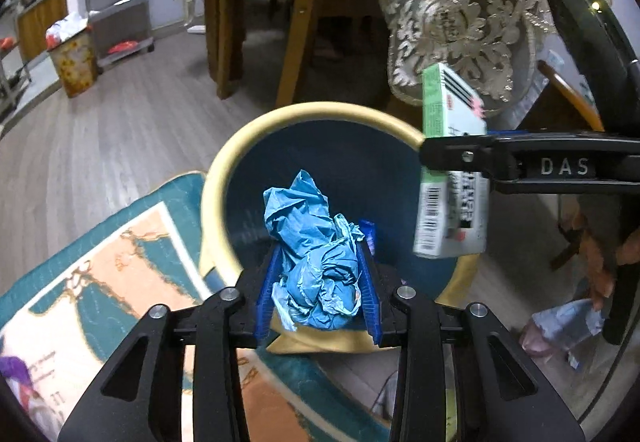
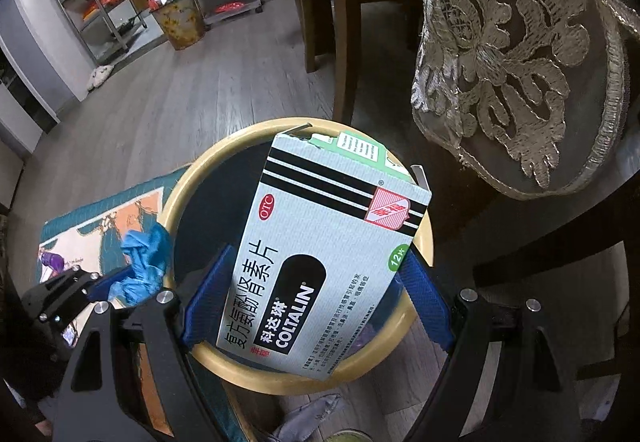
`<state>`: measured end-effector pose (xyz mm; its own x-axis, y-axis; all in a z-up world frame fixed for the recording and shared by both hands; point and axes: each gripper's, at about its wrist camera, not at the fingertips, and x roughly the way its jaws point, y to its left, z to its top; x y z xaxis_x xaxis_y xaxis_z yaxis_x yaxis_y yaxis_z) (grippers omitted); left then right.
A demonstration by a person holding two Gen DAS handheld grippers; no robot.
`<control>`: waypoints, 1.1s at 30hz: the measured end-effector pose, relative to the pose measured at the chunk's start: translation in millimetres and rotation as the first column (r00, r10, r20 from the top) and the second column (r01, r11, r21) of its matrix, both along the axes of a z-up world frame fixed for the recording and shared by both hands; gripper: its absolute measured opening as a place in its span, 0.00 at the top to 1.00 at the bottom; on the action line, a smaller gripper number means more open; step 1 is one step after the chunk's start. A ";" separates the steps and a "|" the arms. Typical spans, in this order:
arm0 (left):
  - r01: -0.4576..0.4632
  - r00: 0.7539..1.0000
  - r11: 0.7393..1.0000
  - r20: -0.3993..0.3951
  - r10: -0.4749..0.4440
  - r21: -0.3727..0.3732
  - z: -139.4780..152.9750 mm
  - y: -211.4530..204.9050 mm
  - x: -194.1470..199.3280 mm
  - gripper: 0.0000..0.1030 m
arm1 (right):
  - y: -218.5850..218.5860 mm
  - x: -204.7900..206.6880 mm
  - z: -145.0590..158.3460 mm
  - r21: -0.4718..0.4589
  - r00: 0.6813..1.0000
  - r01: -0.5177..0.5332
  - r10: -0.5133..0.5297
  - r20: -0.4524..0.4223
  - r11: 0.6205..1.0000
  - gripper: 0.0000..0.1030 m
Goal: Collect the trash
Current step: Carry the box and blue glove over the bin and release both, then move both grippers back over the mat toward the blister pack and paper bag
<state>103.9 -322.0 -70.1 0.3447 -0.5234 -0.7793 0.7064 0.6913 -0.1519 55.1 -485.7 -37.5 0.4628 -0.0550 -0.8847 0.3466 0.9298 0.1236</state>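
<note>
A round bin with a yellow rim (image 1: pixel 248 130) and dark blue inside stands on the floor below both grippers. My left gripper (image 1: pixel 320 262) is shut on a crumpled ball of blue paper (image 1: pixel 304 210), held over the bin's near edge. My right gripper (image 2: pixel 320 252) is shut on a grey and green medicine box (image 2: pixel 328 242), which hangs tilted above the bin's opening (image 2: pixel 184 186). From the left wrist view the box (image 1: pixel 452 218) and right gripper (image 1: pixel 444 162) sit over the bin's right rim. In the right wrist view the blue paper (image 2: pixel 144 262) and left gripper (image 2: pixel 120 278) are at the bin's left.
A teal and orange rug (image 1: pixel 100 262) lies left of the bin. Wooden chair legs (image 1: pixel 296 42) and a lace tablecloth (image 1: pixel 460 22) hang close behind it. A flower-patterned bin (image 1: pixel 74 66) and metal shelves (image 2: pixel 96 2) stand far back. Pale crumpled scraps (image 1: pixel 560 326) lie on the floor at right.
</note>
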 end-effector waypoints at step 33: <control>-0.120 0.985 0.993 0.127 0.118 0.008 45.2 75.1 -4.4 0.13 | 53.3 15.8 36.6 0.019 0.995 -0.013 0.011 0.100 1.000 0.06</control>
<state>99.6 -246.9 -24.9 0.4998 -0.4607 -0.7335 0.6317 0.7732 -0.0552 70.9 -432.3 -0.9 0.5491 -0.0322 -0.8351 0.3207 0.9309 0.1750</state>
